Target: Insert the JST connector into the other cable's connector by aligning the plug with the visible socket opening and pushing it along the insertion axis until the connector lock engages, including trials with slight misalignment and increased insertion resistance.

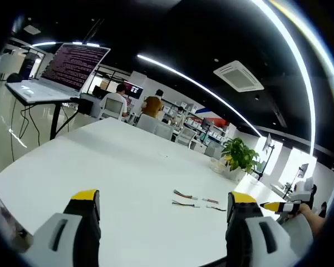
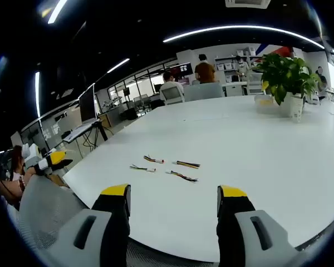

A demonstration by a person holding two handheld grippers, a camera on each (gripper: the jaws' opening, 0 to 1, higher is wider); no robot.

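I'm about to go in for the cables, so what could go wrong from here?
The four short cables lie close together on the white table, so open jaws might catch a neighbour or push it aside. Their connectors look tiny, so socket orientation is hard to judge. Both the left gripper and the right gripper hover off the table edge.

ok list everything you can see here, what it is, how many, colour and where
cable pieces with connectors: four, multicoloured wires with pale plugs, loose on the table ahead of both grippers
table: one, white, large
potted plant: one, green in a white pot, far side of the table
laptop: one, screen lit with text, on a stand beside the table
people: two, seated or standing in the background, backs turned
ceiling unit: one, white
left gripper: grey with yellow-tipped jaws, apart, empty
right gripper: same colours, jaws apart, empty
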